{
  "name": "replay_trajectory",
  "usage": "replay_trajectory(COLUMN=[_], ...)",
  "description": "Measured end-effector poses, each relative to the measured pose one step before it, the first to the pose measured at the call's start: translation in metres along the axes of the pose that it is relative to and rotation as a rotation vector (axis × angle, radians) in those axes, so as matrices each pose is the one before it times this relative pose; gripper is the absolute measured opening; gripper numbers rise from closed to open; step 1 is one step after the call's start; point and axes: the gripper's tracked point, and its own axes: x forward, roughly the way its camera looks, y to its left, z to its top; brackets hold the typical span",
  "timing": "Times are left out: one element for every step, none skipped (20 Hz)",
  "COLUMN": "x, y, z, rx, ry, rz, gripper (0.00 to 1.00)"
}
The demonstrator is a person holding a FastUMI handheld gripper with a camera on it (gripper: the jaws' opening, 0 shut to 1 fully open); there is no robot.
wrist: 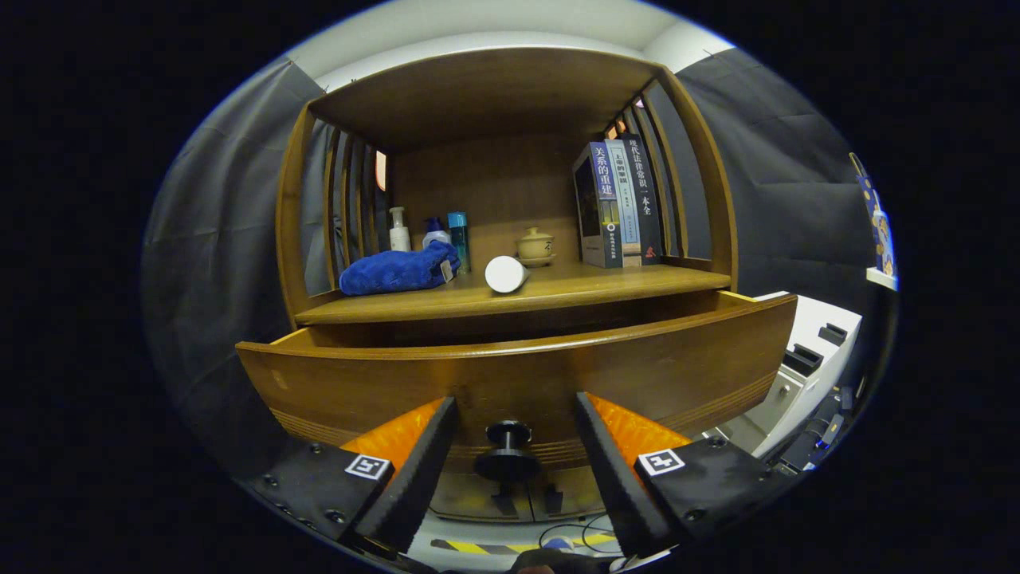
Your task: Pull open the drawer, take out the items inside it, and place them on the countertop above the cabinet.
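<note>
fingers: the gripper [514, 434] has its two fingers spread wide, with nothing pinched between them
knob: the dark round drawer knob [508, 450] sits in the gap between the fingers, about midway, touching neither; its stem points straight back toward the camera
drawer: the drawer front [398, 383] is a broad wooden panel running left to right across the fingertips, and it stands pulled out toward the near side, its top edge well forward of the shelf lip
key relation: the drawer's inside lies up and beyond the fingers, behind the front panel; from this low angle the cavity shows as a dark slot, so I cannot tell what is left in it
countertop: the countertop [606, 288] above the drawer lies farther and higher than the fingertips
items up there: a blue cloth [394, 271] lies at the left, a white cylinder [506, 273] on its side near the middle, its round end facing near
other things: small bottles [398, 231] stand behind the cloth, a lidded cup [535, 245] at the far middle, books [617, 203] upright on the right
judgement: the pull looks done; the next move probably calls for lifting the gripper over the front panel to see and reach into the drawer
</note>
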Motion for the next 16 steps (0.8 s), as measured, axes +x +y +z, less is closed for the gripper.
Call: replay_trajectory(x=[0.00761, 0.00981, 0.00917, 0.00937, 0.00792, 0.00706, 0.00497, 0.00586, 0.00749, 0.00321, 0.00684, 0.00376, -0.00112, -0.00007, -0.00255, -0.00313], y=[0.00058, -0.00128, -0.00073, -0.00042, 0.00004, -0.00033, -0.00019, 0.00084, 0.00197, 0.00095, -0.00057, -0.00073, 0.00200, -0.00020, 0.00286, 0.00237], z=[0.00211, 0.00108, -0.00002, -0.00025, -0.00023, 0.00050, -0.00024, 0.00117, -0.00071, -0.00024, -0.00060, -0.00033, -0.00042, -0.00109, -0.00001, 0.00508], rx=[-0.00202, -0.01272, -0.01820, -0.02183, -0.02454, -0.02331, -0.01321, 0.01011, 0.02180, 0.01664, 0.01225, 0.00842, -0.00208, -0.03346, -0.02617, -0.01335], ry=[-0.00397, 0.00272, 0.00298, 0.00445, 0.00459, -0.00225, 0.00088, -0.00287, 0.00803, 0.00570, 0.00830, 0.00621, -0.02080, -0.00817, -0.01190, -0.00761], rz=[0.00005, -0.00119, -0.00215, -0.00274, -0.00387, -0.00478, -0.00406, -0.00198, 0.00033, 0.00349, 0.00363, -0.00134, -0.00269, -0.00127, 0.01965, 0.02446], gripper=[0.97, 0.97, 0.97, 0.97, 0.97, 0.97, 0.97, 0.97, 0.97, 0.97, 0.97, 0.97, 0.97, 0.97, 0.98, 0.98])
